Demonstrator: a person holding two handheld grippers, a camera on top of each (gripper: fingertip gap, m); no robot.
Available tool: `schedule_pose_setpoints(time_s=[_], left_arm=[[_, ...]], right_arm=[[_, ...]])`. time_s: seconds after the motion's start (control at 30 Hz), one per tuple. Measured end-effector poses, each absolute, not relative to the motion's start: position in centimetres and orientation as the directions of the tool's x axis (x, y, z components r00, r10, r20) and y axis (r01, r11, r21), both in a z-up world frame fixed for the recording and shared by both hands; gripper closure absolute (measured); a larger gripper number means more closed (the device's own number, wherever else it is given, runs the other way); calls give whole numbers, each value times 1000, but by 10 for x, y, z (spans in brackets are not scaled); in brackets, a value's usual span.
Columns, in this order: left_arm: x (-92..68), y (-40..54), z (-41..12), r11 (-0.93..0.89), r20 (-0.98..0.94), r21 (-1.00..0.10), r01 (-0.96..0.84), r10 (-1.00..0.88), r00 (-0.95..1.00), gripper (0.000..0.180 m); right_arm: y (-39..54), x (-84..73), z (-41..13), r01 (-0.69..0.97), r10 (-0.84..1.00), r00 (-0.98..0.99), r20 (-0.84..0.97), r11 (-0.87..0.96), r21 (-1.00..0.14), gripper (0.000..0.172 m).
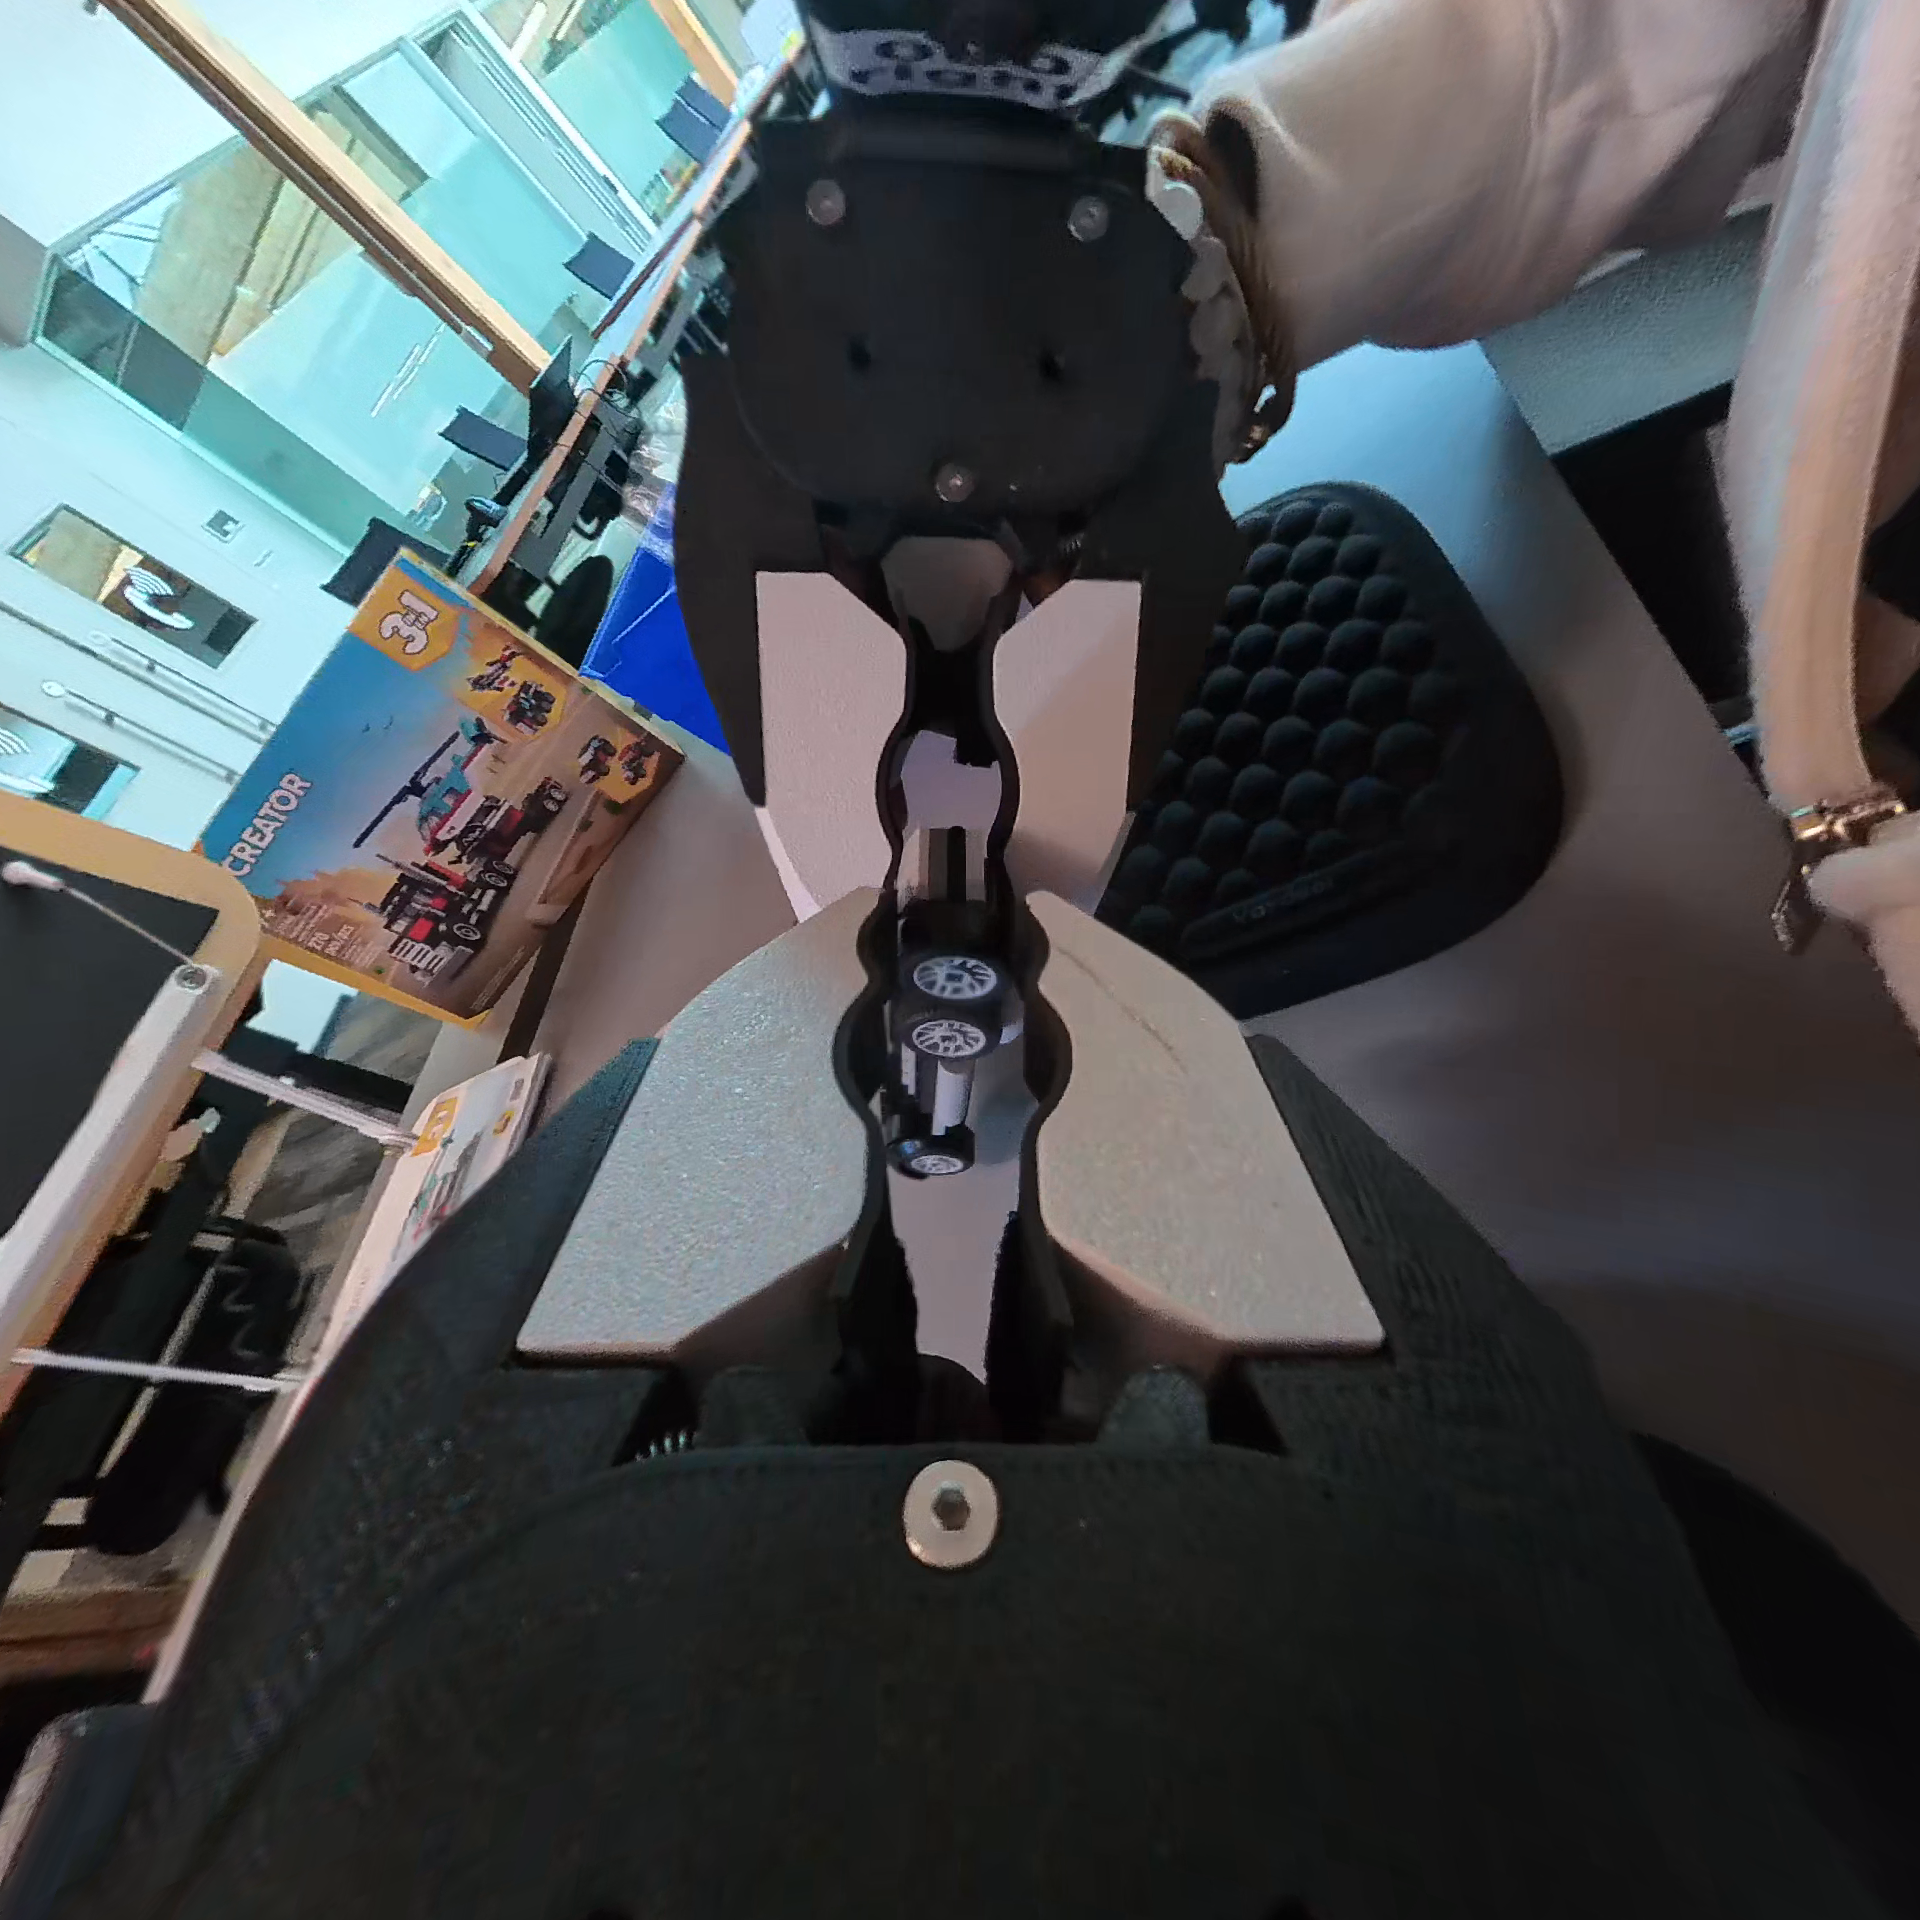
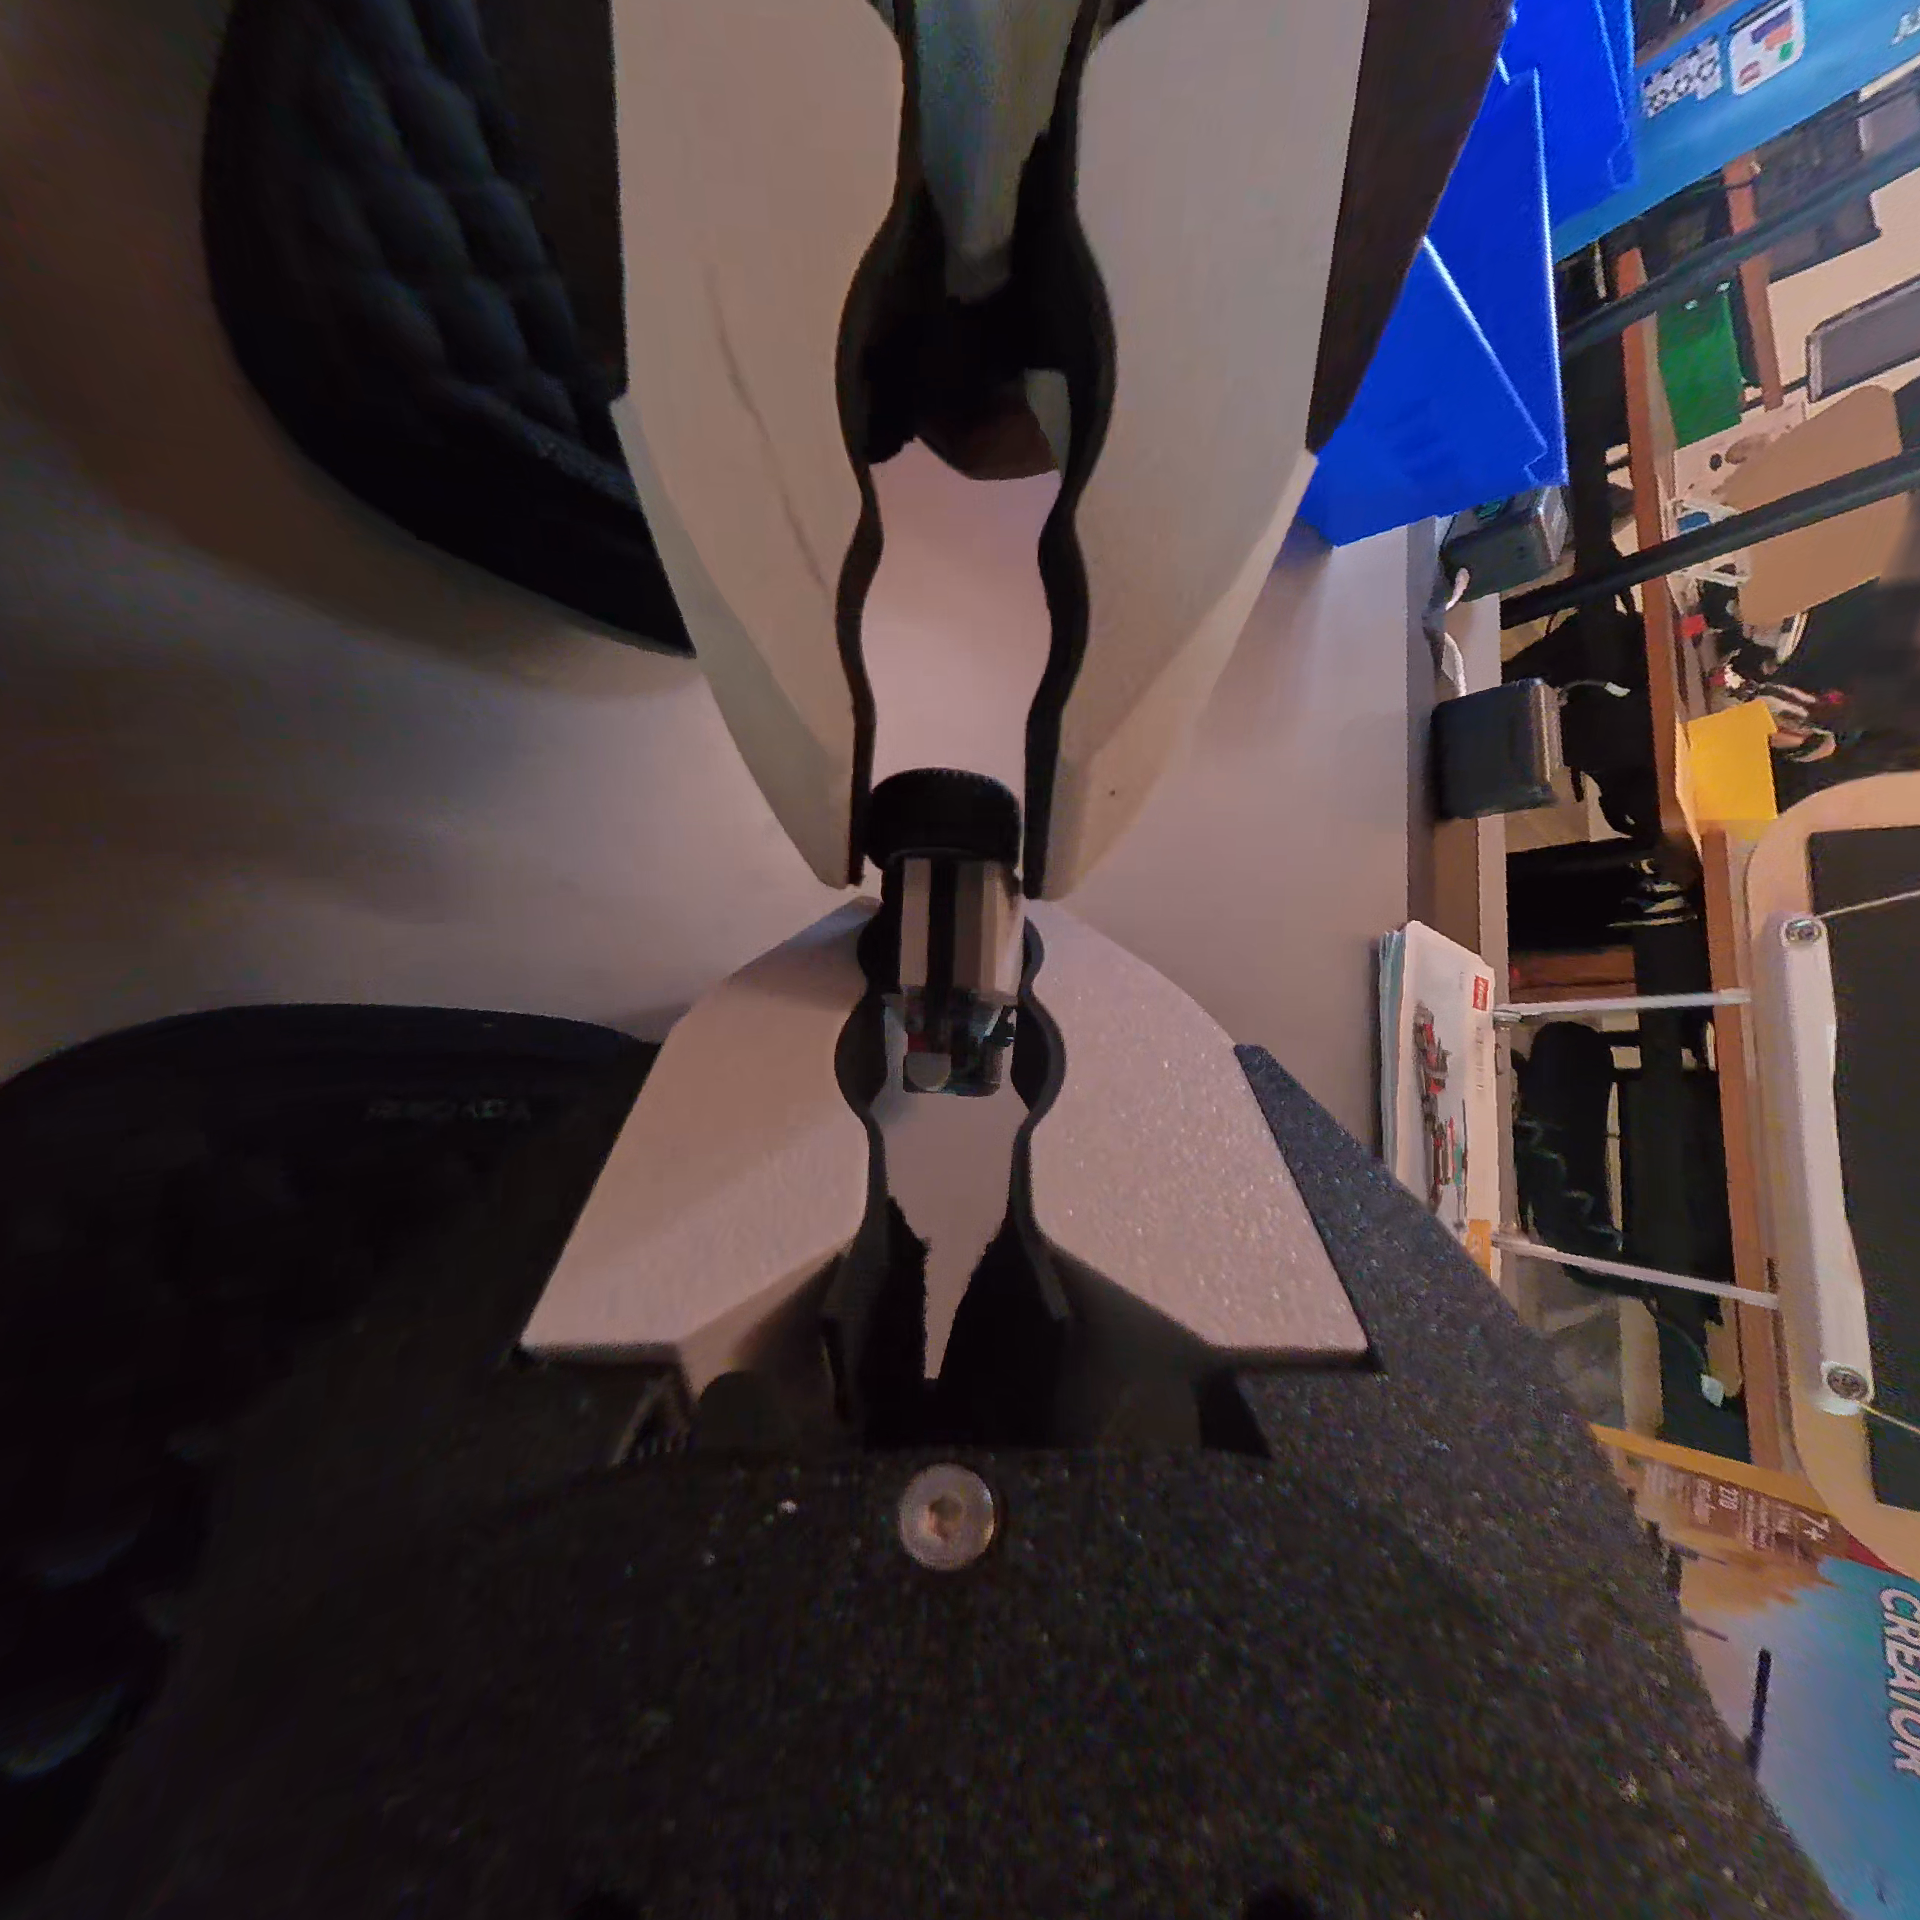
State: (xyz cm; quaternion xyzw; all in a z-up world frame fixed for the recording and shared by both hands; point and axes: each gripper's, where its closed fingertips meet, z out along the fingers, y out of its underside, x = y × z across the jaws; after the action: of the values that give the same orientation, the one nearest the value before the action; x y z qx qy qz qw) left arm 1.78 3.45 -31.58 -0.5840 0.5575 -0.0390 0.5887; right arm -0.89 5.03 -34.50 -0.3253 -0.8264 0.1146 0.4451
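Observation:
A small brick-built toy vehicle [image 1: 940, 1029], black and white-grey with spoked wheels, hangs in the air between my two grippers, which face each other tip to tip. In the left wrist view my left gripper [image 1: 951, 935] is shut on its wheeled end, and my right gripper [image 1: 951, 862] comes in from the top and clamps the far grey-and-black bar. In the right wrist view my right gripper [image 2: 945, 935] is shut on that bar of the vehicle [image 2: 940, 935], with both pads against its sides. My left gripper [image 2: 945, 862] opposite grips the end with a black tyre [image 2: 943, 816].
A white table [image 1: 1558, 1143] lies below. A black bumpy cushion [image 1: 1330, 727] sits on it to the right. A toy set box [image 1: 436, 790], a booklet [image 1: 468, 1132] and a blue bin [image 1: 644, 644] are at the left. A person's pale sleeve [image 1: 1455, 156] is behind the right gripper.

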Motion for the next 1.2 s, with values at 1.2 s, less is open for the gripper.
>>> schedule_pose_setpoints(time_s=[1.2], left_arm=[[31,23,-316,295,-777,-520,-802,-552,301,162]], right_arm=[[113,23,-359,700,263,-372,890,710,83,152]])
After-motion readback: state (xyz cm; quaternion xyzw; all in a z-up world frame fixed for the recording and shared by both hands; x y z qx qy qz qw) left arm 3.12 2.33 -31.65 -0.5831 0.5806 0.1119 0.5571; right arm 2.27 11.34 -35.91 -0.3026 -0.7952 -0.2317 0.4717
